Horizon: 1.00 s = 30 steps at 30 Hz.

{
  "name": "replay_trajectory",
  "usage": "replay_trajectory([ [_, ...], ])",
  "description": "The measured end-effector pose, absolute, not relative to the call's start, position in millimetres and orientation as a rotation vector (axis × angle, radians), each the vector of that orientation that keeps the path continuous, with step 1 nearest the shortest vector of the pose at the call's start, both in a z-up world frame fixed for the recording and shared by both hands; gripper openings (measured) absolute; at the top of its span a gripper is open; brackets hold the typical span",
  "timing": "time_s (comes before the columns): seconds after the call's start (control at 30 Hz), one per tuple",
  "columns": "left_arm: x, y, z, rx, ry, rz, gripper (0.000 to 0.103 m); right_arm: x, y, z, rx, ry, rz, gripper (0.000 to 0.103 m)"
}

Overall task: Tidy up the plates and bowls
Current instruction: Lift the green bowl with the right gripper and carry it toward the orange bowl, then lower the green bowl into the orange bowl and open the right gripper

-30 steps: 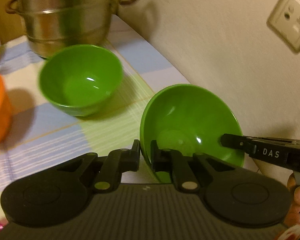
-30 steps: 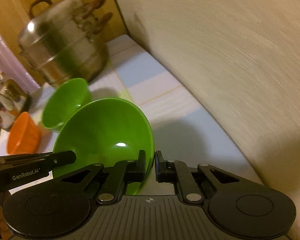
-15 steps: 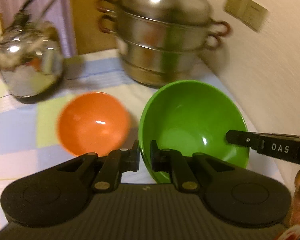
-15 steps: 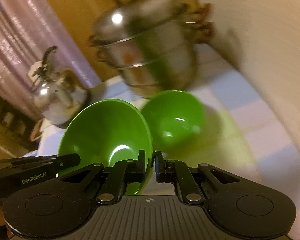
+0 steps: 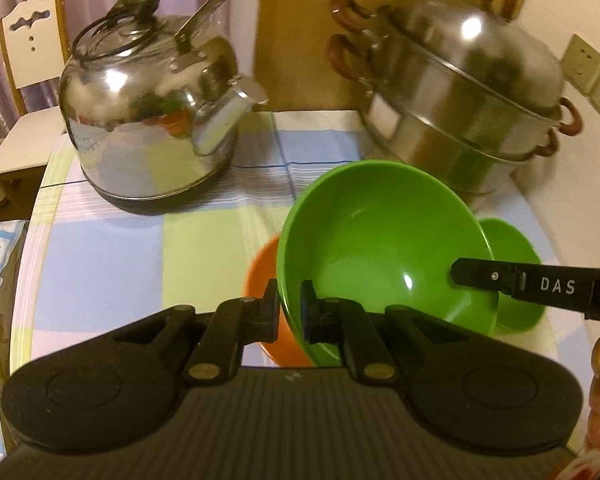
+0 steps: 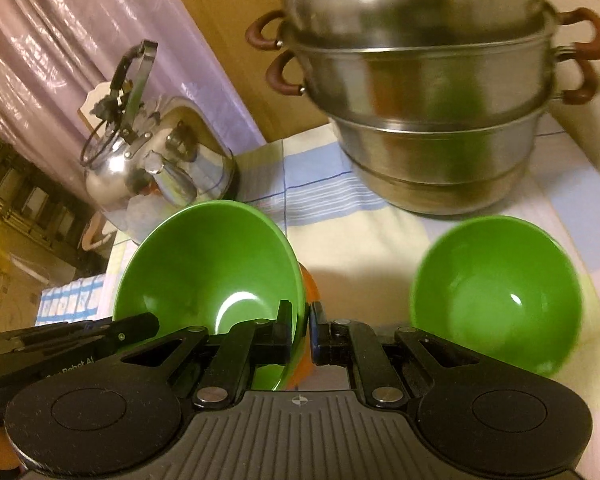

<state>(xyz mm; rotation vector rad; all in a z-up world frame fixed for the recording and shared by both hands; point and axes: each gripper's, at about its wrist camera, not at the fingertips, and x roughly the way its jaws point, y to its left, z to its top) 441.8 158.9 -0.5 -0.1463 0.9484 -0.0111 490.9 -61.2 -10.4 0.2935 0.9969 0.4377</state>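
Both grippers, left gripper (image 5: 289,312) and right gripper (image 6: 300,328), pinch opposite rims of one green bowl (image 5: 380,240) at frame centre, above an orange bowl (image 5: 260,276).

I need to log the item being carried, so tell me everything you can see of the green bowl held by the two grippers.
The held green bowl is plain, glossy and plastic-looking, round with a deep empty inside. It is tilted, off the checked tablecloth. The left gripper pinches its near rim, one finger inside and one outside; the right gripper pinches the rim on the opposite side. It hangs over an orange bowl, hiding most of it, and a second green bowl stands apart to the right.
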Motion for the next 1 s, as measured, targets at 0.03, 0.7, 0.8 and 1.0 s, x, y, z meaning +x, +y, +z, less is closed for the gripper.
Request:
replay_trajectory([
  [0.03, 444.1, 161.8, -4.0, -0.148, 0.951, -0.005, 0.009, 494.1, -59.8, -13.5, 0.296, 1.003, 0.443, 0.008],
  [0.7, 459.1, 185.8, -61.7, -0.186, 1.013, 0.008, 0.008, 520.2, -34.6, -59.8, 0.243, 1.085, 0.448, 0.008],
  [0.8, 459.0, 187.1, -63.6, -0.192, 1.013, 0.003, 0.008, 520.5, -31.2, -59.3, 0.222, 1.077, 0.444, 0.008],
  [1.0, 459.4, 186.0, -63.8, -0.190, 1.011, 0.001, 0.009, 517.6, -32.1, -58.8, 0.219, 1.076, 0.446, 0.008],
])
